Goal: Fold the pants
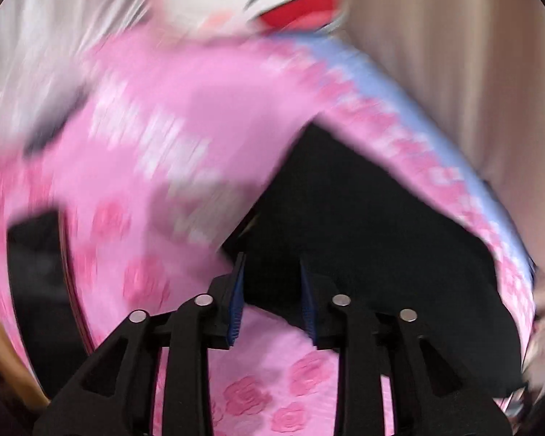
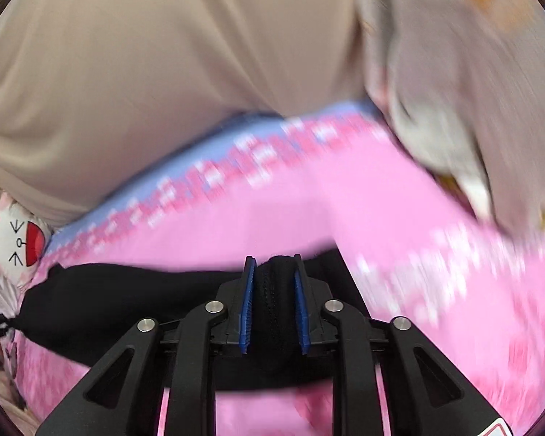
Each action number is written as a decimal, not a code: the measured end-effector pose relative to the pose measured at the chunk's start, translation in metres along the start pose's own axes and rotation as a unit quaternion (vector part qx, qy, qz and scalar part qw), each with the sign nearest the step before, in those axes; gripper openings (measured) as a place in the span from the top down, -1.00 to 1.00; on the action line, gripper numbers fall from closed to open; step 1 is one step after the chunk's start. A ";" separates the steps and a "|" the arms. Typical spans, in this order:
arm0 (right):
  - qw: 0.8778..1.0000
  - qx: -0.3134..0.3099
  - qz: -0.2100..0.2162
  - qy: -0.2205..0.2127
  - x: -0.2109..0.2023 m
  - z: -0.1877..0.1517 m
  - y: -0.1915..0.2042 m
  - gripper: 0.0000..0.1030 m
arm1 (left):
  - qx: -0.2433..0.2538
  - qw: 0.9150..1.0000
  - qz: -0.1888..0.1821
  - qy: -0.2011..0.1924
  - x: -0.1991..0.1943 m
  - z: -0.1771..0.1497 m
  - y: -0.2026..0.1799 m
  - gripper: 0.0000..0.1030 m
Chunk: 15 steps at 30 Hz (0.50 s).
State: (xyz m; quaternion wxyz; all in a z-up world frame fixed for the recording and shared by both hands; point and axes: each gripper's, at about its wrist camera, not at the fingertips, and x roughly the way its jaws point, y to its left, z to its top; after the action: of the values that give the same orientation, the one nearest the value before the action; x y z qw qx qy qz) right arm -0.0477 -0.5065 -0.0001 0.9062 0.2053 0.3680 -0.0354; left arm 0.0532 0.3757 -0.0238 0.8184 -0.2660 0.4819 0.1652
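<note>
Both views are pretty smeared, but the main stuff reads fine. The black pants lie on a pink bedspread with rose prints and a pale blue border.

In the left wrist view the pants fill the middle and lower right of the frame. The left tongs sit bottom centre with their blue pads narrowed, and black fabric runs between them. It looks pinched there, at a corner of the cloth.

In the right wrist view the pants stretch from the lower left across to the centre. The right tongs are clamped on a bunched fold of them, and you can see the stitched seam squeezed between the blue pads.

A white plush with a red mouth sits at the left edge of the right view and top centre of the left one. A beige curtain fills the upper part of the right view, with a greyish cloth at the upper right, too blurred to identify.
</note>
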 end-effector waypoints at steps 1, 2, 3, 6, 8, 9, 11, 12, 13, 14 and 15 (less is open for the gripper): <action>1.000 0.008 -0.011 0.005 -0.005 -0.009 -0.003 0.45 | -0.019 1.000 0.009 0.000 -0.003 -0.003 0.004 0.33; 1.000 0.012 -0.020 0.006 -0.013 -0.012 -0.003 0.43 | -0.045 0.999 0.017 -0.014 -0.011 -0.001 0.005 0.30; 0.999 0.015 -0.029 0.002 -0.022 -0.016 -0.005 0.40 | -0.053 0.998 0.022 -0.030 -0.025 0.000 0.004 0.31; 0.997 0.048 -0.046 -0.033 -0.053 -0.016 -0.015 -0.09 | -0.040 0.989 0.074 -0.121 -0.078 0.007 -0.019 -0.07; 0.995 0.068 -0.029 -0.065 -0.076 -0.013 -0.017 -0.21 | -0.019 0.981 0.081 -0.174 -0.107 0.009 -0.044 -0.55; 0.995 0.070 -0.022 -0.073 -0.079 -0.008 -0.016 -0.28 | -0.003 0.978 0.078 -0.195 -0.119 0.010 -0.060 -0.55; 0.995 0.059 -0.017 -0.077 -0.076 0.003 -0.005 -0.53 | 0.048 0.972 0.069 -0.218 -0.134 0.005 -0.097 -0.60; 0.997 0.048 -0.016 -0.064 -0.066 0.009 0.000 -0.54 | 0.073 0.971 0.058 -0.220 -0.136 -0.001 -0.119 -0.66; 0.998 0.043 -0.012 -0.050 -0.057 0.012 0.003 -0.54 | 0.088 0.971 0.046 -0.217 -0.138 -0.006 -0.132 -0.81; 0.999 0.038 -0.010 -0.027 -0.044 0.014 0.005 -0.54 | 0.102 0.974 0.017 -0.202 -0.134 -0.014 -0.152 -0.82; 0.999 0.036 -0.013 0.001 -0.029 0.016 0.006 -0.54 | 0.119 0.975 -0.002 -0.185 -0.130 -0.022 -0.165 -0.82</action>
State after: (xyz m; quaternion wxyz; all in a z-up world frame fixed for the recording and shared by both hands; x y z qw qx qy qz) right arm -0.0574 -0.5095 0.0322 0.8972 0.2333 0.3700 -0.0608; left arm 0.0626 0.2282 0.1273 0.9196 -0.1328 0.3374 0.1513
